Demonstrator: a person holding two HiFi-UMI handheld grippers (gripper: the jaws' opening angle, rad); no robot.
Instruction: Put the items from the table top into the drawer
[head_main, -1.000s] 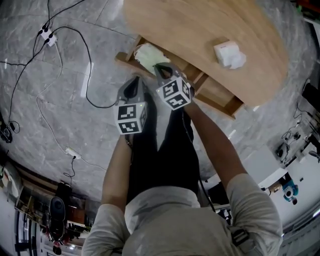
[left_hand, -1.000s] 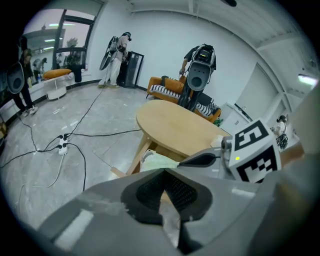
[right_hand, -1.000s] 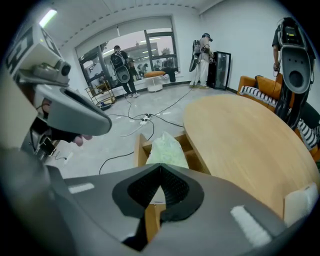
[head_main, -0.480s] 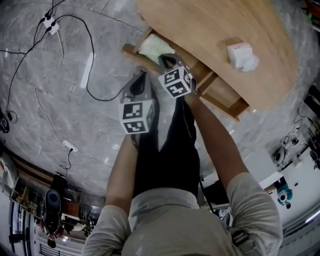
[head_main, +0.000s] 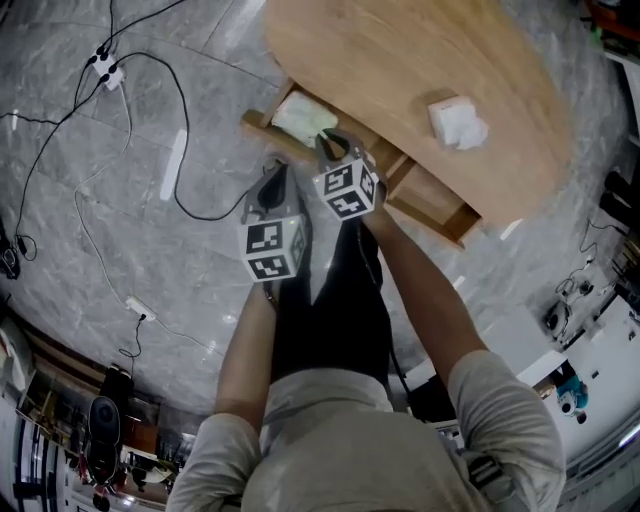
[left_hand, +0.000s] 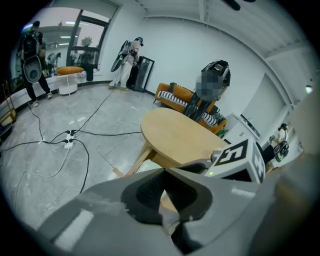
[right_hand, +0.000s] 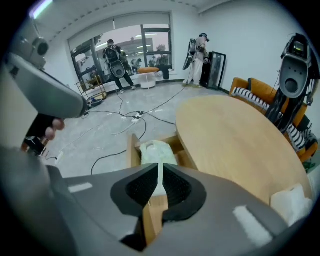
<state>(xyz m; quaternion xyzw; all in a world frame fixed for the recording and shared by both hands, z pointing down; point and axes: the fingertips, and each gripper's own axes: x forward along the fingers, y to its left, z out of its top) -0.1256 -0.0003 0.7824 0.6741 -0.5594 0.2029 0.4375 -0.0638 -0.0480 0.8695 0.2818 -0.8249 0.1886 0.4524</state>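
Tongs R opening, prev shut, bag beyond tips in drawer

The table and drawer are smooth matt wood, the floor glossy grey marbled stone.

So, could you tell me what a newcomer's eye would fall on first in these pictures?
The round wooden table fills the top of the head view. Its drawer is pulled open below the edge, and a pale bag lies in the drawer's left end. The right gripper hangs just over that bag, its jaws opening with nothing pinched between them. A white packet sits on the table top to the right.
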